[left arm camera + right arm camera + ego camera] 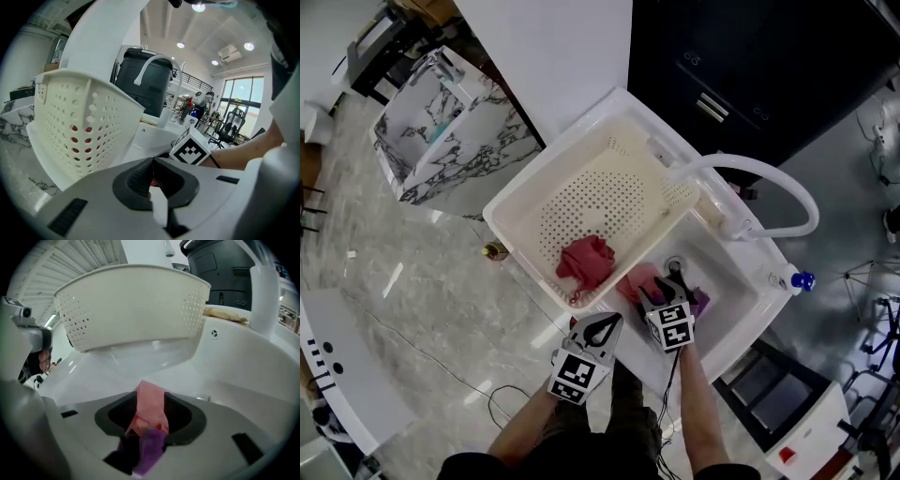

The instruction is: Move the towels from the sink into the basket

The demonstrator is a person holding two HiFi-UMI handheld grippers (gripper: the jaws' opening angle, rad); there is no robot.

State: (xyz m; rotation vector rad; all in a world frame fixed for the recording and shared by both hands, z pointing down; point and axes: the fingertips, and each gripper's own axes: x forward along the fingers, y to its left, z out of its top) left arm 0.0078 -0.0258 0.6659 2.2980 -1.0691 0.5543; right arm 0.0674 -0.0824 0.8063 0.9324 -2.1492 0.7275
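Sitting low in the sink (741, 279), my right gripper (150, 408) has its jaws spread wide, with the pink towel (150, 399) standing up in the gap between them. The purple towel (151, 448) is bunched just under it, nearer the camera. Both are down in the right basin, just right of the basket (623, 155).

My left gripper (602, 328) hangs near the basket's near rim, jaws closed together and clear of the towels. A red speck shows behind its tips; I can't tell what it is.

The red towel (588, 261) already lies in the basket at its near side. From the left gripper view it only shows as red through the holes.

From the head view, the right gripper covers most of the sink towels, so only the edges show.

The white tap (769, 178) arcs over the far right of the sink, clear of the right gripper. A blue-capped bottle (802, 279) sits on the right rim. A marble counter (455, 141) stands far left.
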